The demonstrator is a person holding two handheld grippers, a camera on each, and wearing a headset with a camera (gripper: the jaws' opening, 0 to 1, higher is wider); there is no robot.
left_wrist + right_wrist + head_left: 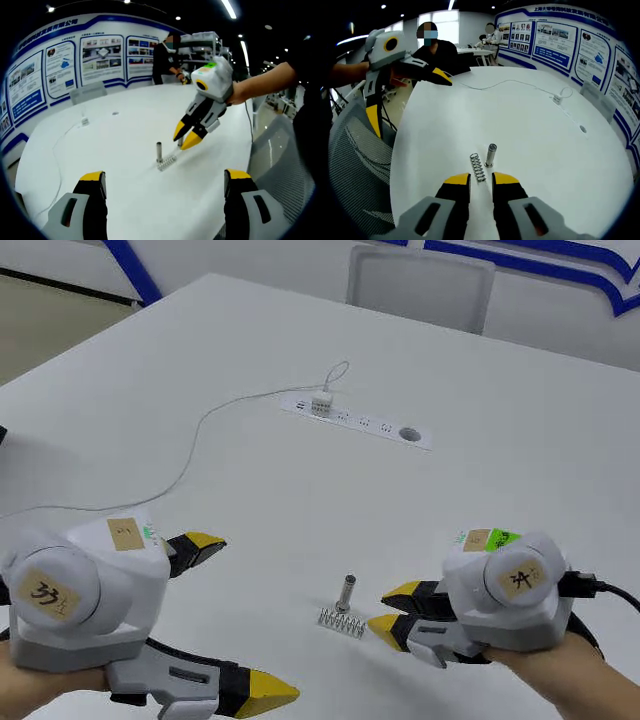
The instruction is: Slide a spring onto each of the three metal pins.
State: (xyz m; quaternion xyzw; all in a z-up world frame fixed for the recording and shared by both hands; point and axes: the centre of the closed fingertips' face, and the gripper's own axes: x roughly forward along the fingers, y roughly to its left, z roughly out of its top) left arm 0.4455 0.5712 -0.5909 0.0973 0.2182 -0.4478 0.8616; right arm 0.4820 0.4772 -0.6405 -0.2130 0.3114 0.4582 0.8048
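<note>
One short metal pin (pixel 346 592) (pixel 159 151) (pixel 490 154) stands upright on the white table (pixel 480 490). A small steel spring (pixel 341 622) (pixel 167 162) (pixel 478 167) lies flat just beside its base. My right gripper (pixel 391 610) (pixel 481 178) hovers right next to the spring, its yellow tips only narrowly apart and holding nothing. It enters the left gripper view as the right gripper (pixel 185 136), pointing down at the pin. My left gripper (pixel 235 618) (pixel 165 176) sits at the lower left, wide open and empty, well to the left of the pin.
A white power strip (pixel 355 421) is set into the table farther back, with a white plug (pixel 321 403) and a thin cable (pixel 200 430) trailing left. A chair (pixel 420 285) stands at the far edge. A mesh chair (pixel 355 165) is beside the near edge.
</note>
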